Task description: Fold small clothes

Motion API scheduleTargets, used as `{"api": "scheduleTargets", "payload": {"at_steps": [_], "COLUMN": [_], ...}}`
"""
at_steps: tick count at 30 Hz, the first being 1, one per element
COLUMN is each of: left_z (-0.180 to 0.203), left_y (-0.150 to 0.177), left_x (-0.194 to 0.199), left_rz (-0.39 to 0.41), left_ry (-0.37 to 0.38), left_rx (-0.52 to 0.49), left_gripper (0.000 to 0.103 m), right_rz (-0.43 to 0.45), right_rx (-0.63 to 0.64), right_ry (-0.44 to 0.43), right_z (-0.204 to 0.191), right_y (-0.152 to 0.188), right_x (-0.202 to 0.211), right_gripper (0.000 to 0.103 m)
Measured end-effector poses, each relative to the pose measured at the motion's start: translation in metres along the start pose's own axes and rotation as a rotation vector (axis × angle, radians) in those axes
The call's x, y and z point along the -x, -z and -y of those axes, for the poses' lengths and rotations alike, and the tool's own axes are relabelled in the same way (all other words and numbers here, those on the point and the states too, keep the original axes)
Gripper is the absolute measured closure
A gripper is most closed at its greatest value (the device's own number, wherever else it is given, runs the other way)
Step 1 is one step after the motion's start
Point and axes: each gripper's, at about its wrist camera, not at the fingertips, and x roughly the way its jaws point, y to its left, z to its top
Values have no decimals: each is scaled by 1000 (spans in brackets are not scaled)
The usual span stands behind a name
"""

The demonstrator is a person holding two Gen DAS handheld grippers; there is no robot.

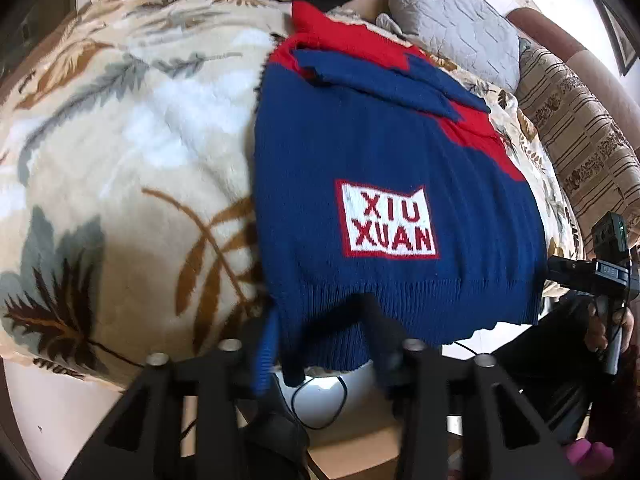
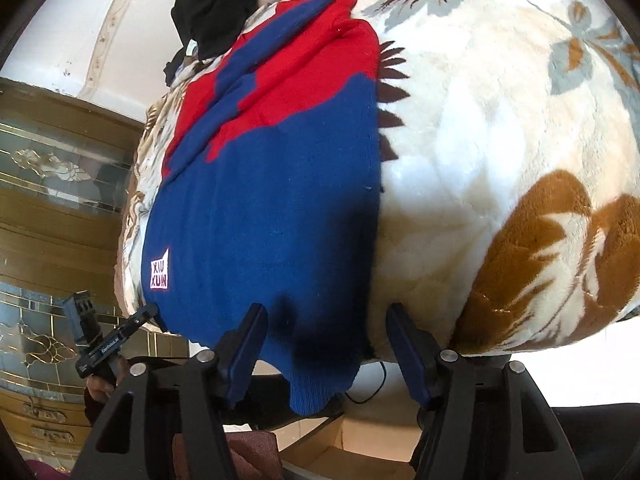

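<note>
- Hem of the sweater (image 1: 384, 168) hangs over the bed edge; we see it blurred at the left hand-held gripper (image 1: 320, 356), whose spread fingers straddle it; we cannot tell whether they touch it.
- Right hand-held gripper (image 2: 326, 344) is open, hem corner between its blue pads (image 2: 244, 352), not pinched.
- Sweater: ribbed knit, blue body, red top, white "XIU XUAN" patch (image 1: 388, 220), sleeves folded across.
- It lies flat on a plush leaf-print blanket (image 1: 132, 152).
</note>
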Motion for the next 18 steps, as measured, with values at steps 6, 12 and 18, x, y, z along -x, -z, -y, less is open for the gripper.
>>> {"api": "scheduleTargets", "payload": {"at_steps": [6,12,18], "left_z": [0,-8,-13], "left_y": [1,0,2], "left_x": [3,6,3], "left_rz": [8,15,-12], "left_ry": [19,56,86], "left_rx": [2,29,54], "left_gripper": [61,87,62], "right_rz": [39,77,42], "right_rx": [118,164,121], "right_ry": [-27,30,31], "right_z": [-29,-41,-37], "right_y": [11,11,10], "right_x": [-6,-8,-16], "right_gripper": [36,53,40]}}
